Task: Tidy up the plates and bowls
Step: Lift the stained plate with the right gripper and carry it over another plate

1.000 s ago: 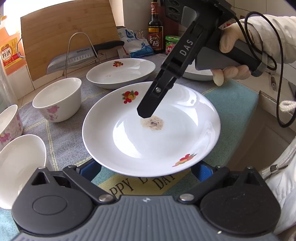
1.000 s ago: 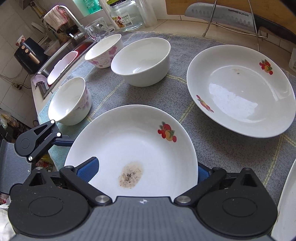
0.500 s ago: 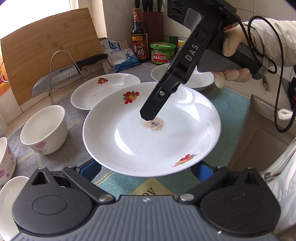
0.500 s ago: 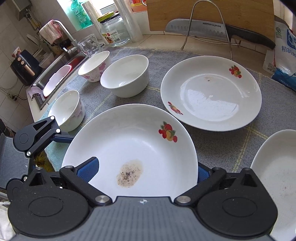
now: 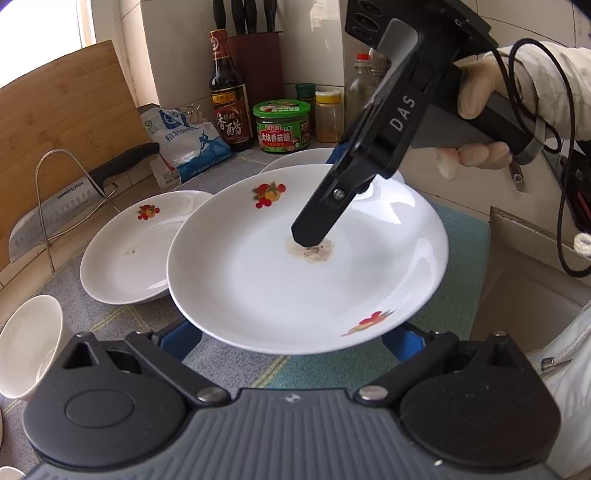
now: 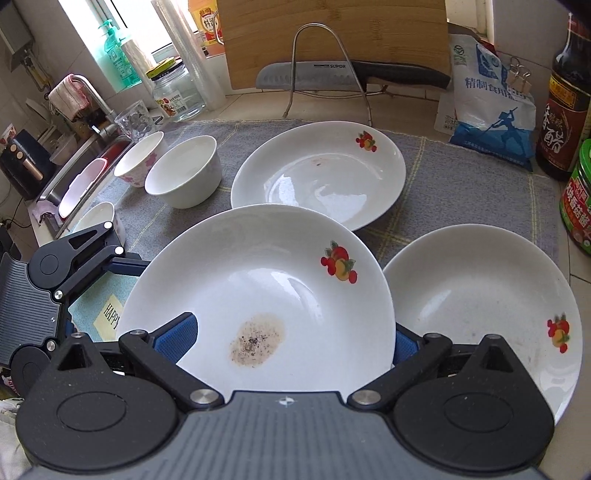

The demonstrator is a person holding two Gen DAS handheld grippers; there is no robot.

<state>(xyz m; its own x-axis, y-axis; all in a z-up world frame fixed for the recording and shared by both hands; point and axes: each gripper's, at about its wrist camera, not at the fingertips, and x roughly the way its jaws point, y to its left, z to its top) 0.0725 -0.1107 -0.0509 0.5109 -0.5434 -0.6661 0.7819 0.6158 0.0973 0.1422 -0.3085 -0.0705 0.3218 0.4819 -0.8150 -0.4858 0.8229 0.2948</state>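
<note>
Under the stained plate, both grippers' fingertips hidden, grip unclear

Bright light came through a window at ten o'clock. White wall tiles stood behind the counter. A sink sat at nine o'clock.

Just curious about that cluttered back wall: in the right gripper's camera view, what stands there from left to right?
Green soap bottle → clear glass jar → bamboo cutting board → blue-and-white salt bag → dark vinegar bottle.
</note>
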